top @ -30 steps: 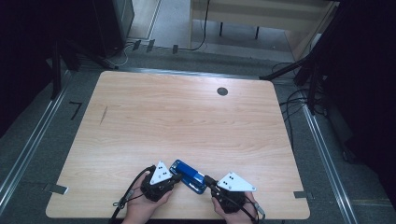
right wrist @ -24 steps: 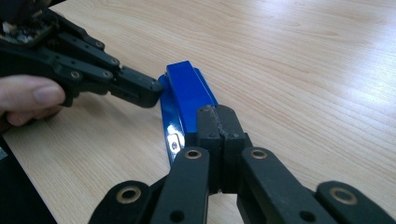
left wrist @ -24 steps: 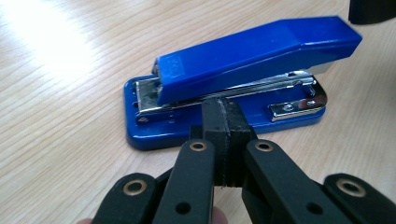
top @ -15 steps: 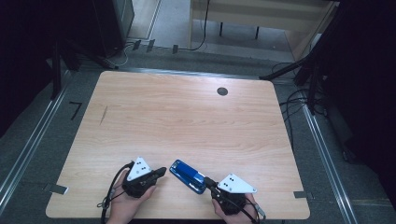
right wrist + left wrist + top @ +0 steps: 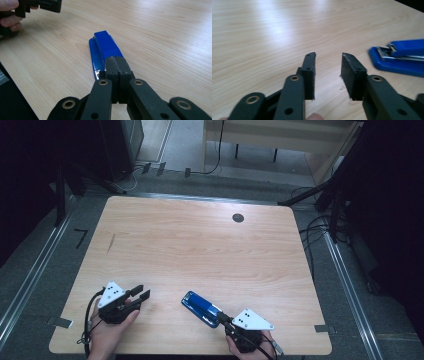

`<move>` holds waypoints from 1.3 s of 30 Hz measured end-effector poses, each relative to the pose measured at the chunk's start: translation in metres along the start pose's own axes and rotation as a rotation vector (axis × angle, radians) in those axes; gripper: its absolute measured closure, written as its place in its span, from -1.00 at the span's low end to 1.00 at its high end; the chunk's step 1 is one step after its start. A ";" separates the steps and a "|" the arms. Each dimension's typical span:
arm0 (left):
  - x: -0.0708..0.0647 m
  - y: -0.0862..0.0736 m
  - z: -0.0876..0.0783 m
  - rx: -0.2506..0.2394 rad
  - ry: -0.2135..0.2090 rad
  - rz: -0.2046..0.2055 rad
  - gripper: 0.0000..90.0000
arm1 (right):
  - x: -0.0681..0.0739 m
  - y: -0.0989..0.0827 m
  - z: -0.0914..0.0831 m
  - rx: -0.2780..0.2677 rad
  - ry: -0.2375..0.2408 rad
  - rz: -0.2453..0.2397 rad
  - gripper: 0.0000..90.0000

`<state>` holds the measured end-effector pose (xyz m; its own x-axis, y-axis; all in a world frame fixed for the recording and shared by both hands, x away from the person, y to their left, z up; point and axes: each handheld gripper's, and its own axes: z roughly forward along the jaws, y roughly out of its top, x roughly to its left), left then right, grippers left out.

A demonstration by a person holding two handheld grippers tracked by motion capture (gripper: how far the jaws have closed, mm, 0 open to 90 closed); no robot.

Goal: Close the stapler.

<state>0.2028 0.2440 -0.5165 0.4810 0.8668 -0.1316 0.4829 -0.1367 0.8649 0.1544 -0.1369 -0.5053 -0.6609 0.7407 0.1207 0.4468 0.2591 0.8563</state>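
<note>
The stapler [image 5: 201,308] was bright blue, with a silvery metal strip along its side. The table [image 5: 200,250] was pale wood with fine grain lines. Both the left gripper [image 5: 140,292] and the right gripper [image 5: 116,65] were black, each topped by a light grey plate.

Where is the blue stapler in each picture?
High view: the stapler lies near the table's front edge, right of the middle.
Left gripper view: stapler at the right edge.
Right gripper view: stapler in the middle, just past the shut jaws.
Shared landmark: the left gripper.
</note>
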 end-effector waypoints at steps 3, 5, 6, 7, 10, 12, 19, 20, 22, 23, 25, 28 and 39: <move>0.012 -0.002 -0.003 0.006 0.044 -0.011 0.19 | 0.002 -0.001 0.000 -0.001 0.002 -0.001 1.00; 0.018 -0.005 -0.004 0.007 0.078 0.001 0.11 | 0.003 -0.001 0.000 0.003 0.001 -0.008 1.00; 0.020 -0.005 -0.004 0.020 0.096 0.006 0.08 | 0.004 -0.001 0.000 0.007 0.001 -0.016 1.00; 0.022 -0.006 -0.005 0.021 0.110 0.009 0.03 | 0.005 -0.002 0.001 0.009 0.002 -0.019 1.00; 0.027 -0.007 -0.006 0.034 0.159 0.016 -0.15 | 0.009 -0.002 0.005 0.018 0.015 -0.021 1.00; 0.030 -0.008 -0.006 0.048 0.179 0.005 -0.26 | 0.011 -0.003 0.007 0.028 0.023 -0.025 1.00; 0.040 -0.008 -0.009 0.037 0.222 -0.048 -0.54 | 0.016 -0.009 0.016 0.052 0.030 -0.004 1.00; 0.041 -0.007 -0.009 0.041 0.228 -0.049 -0.56 | 0.016 -0.011 0.017 0.051 0.032 0.006 1.00; 0.042 -0.007 -0.010 0.041 0.236 -0.054 -0.63 | 0.015 -0.013 0.019 0.058 0.022 0.023 1.00; 0.042 -0.006 -0.010 0.038 0.236 -0.049 -0.65 | 0.015 -0.014 0.020 0.060 0.014 0.033 1.00; 0.044 -0.006 -0.012 0.026 0.233 -0.056 -0.68 | 0.014 -0.016 0.021 0.060 0.004 0.047 1.00; 0.044 -0.006 -0.009 0.038 0.250 -0.056 -0.69 | 0.016 -0.018 0.024 0.069 -0.014 0.043 1.00; 0.044 -0.007 -0.008 0.044 0.232 -0.062 -0.68 | 0.015 -0.019 0.027 0.071 -0.040 0.052 1.00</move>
<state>0.2142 0.2867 -0.5243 0.2708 0.9605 -0.0648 0.5402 -0.0959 0.8361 0.1521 -0.1147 -0.5334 -0.6113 0.7784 0.1428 0.5227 0.2616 0.8114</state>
